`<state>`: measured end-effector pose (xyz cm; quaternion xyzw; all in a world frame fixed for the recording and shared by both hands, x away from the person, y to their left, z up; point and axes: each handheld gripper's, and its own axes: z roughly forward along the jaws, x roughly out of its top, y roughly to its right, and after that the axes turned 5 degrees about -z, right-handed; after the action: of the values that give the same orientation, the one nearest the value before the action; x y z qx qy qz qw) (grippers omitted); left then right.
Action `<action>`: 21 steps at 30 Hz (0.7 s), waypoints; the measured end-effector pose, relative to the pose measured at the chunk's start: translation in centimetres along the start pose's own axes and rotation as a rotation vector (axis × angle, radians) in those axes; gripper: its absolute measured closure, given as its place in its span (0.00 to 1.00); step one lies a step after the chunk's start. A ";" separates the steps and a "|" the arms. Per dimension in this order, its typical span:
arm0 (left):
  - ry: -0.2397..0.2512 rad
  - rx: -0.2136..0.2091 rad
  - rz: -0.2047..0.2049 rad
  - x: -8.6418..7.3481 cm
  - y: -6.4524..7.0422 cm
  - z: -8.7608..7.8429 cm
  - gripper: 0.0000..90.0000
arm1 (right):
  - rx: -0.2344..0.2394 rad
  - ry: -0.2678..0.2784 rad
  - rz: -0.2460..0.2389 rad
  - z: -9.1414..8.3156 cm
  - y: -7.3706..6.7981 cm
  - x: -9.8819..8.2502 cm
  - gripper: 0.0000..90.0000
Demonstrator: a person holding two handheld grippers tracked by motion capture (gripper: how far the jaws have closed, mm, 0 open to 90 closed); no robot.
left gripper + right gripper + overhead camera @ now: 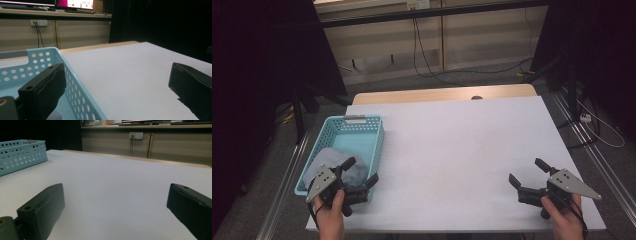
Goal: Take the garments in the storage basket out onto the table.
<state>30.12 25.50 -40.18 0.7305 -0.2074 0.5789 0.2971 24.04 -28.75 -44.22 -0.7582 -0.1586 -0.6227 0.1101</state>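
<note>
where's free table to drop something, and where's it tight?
Free: the white table between the basket and the right tongs, back to the far edge. Tight: near left corner, where the left tongs straddle the basket's wall, over the grey cloth inside.

High view looking down from above, claw views low, close, sharing blue basket (347, 145).
</note>
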 end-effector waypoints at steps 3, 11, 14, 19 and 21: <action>0.002 0.001 -0.003 0.0 0.0 0.1 0.02 | 0.005 0.001 -0.002 0.0 0.0 0.0 0.01; -0.019 -0.017 0.007 0.1 0.3 0.4 0.02 | 0.027 0.009 -0.022 -0.4 -0.3 0.1 0.01; -0.011 -0.007 0.020 0.5 0.6 0.5 0.02 | 0.044 0.004 -0.028 -0.2 -0.3 0.1 0.01; -0.015 -0.031 0.026 1.2 0.9 0.7 0.02 | 0.048 0.006 -0.037 -0.3 -0.4 0.1 0.01; -0.012 -0.043 0.029 1.5 1.0 0.8 0.02 | 0.050 0.007 -0.037 -0.3 -0.4 0.1 0.01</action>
<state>30.42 24.31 -38.65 0.7243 -0.2321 0.5742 0.3030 23.65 -28.53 -44.10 -0.7500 -0.1878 -0.6231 0.1182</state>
